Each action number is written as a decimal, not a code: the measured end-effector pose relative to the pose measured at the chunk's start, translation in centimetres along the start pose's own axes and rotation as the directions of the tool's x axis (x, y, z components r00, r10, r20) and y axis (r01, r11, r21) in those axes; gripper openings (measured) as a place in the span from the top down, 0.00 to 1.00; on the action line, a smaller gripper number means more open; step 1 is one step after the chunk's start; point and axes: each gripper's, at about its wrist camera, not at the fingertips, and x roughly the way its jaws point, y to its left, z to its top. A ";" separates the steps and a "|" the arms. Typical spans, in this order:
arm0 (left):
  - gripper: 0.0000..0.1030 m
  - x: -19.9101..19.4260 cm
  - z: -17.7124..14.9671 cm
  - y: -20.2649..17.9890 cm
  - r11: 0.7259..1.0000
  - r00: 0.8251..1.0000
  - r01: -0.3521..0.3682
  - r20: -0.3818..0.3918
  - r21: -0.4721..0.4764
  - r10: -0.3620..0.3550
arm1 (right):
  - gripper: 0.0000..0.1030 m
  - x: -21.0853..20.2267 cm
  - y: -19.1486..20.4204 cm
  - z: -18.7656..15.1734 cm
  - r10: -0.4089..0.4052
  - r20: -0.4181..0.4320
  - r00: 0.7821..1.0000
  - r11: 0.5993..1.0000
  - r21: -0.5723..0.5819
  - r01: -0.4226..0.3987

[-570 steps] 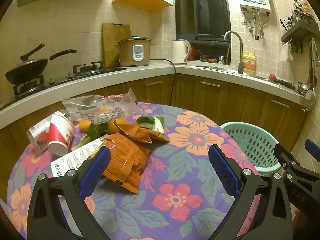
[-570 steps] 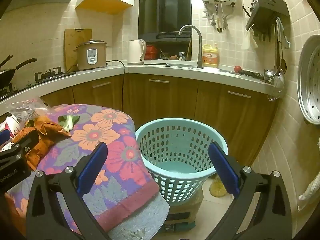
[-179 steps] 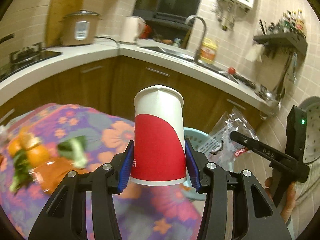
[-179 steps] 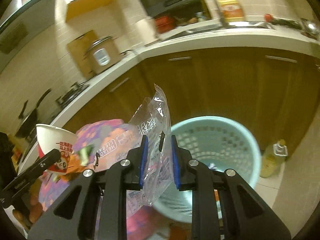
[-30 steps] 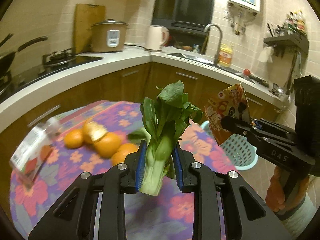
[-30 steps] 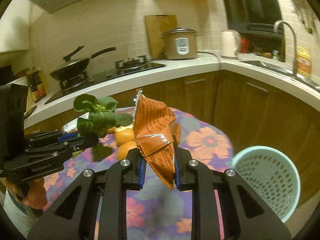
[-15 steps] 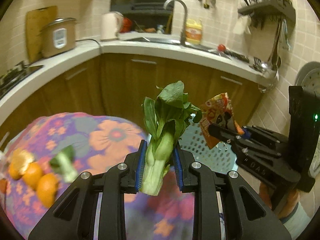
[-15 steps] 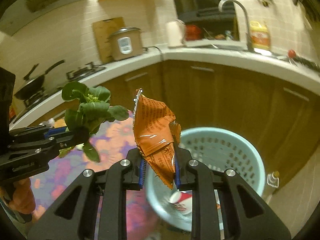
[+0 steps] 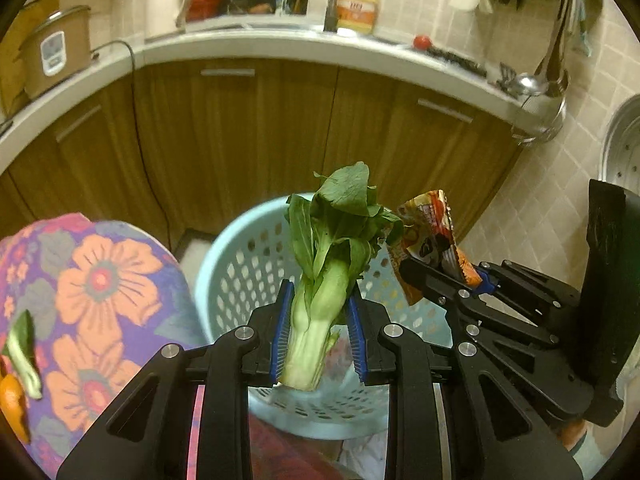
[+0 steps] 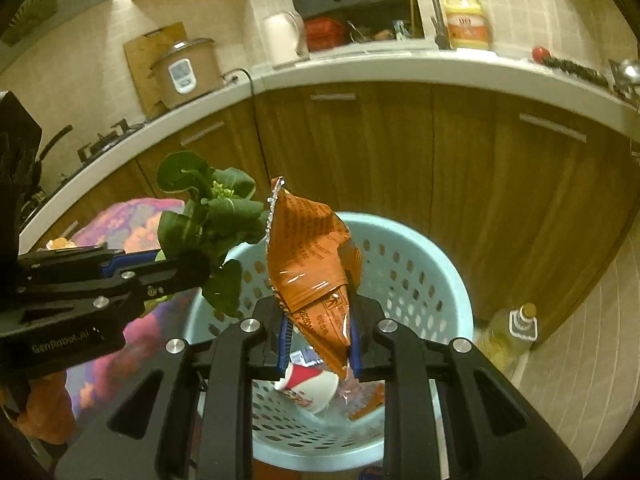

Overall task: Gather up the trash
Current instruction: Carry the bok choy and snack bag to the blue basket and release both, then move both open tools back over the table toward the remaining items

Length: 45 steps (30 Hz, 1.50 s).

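Green bok choy [image 9: 328,248], orange wrapper [image 10: 308,256], light-blue basket [image 10: 436,264], purple floral tablecloth [image 9: 100,280]

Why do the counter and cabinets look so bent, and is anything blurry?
Left wrist view: the fisheye lens bows the counter, the corners go black, and the tablecloth is smeared. Right wrist view: same bowing, warm dim light, glare on the wrapper; the basket rim looks soft.

Dim warm kitchen — wooden cabinets [image 9: 248,128] under a white counter [image 10: 400,68], tiled walls [image 9: 540,208].
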 end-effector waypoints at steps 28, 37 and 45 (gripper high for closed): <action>0.57 -6.4 -1.8 4.5 0.993 0.995 -0.040 0.084 -0.108 0.049 | 0.43 -2.2 3.3 1.2 0.024 0.024 0.999 0.999 -0.023 -0.023; 0.53 -12.8 -4.1 8.5 0.977 0.977 -0.113 0.159 -0.179 0.142 | 0.43 -3.4 9.2 2.1 0.113 0.032 0.993 0.989 -0.102 -0.110; 0.49 -17.5 -7.7 15.5 0.929 0.957 -0.157 0.183 -0.334 0.227 | 0.43 -2.8 15.9 2.3 0.185 -0.006 0.983 0.963 -0.201 -0.183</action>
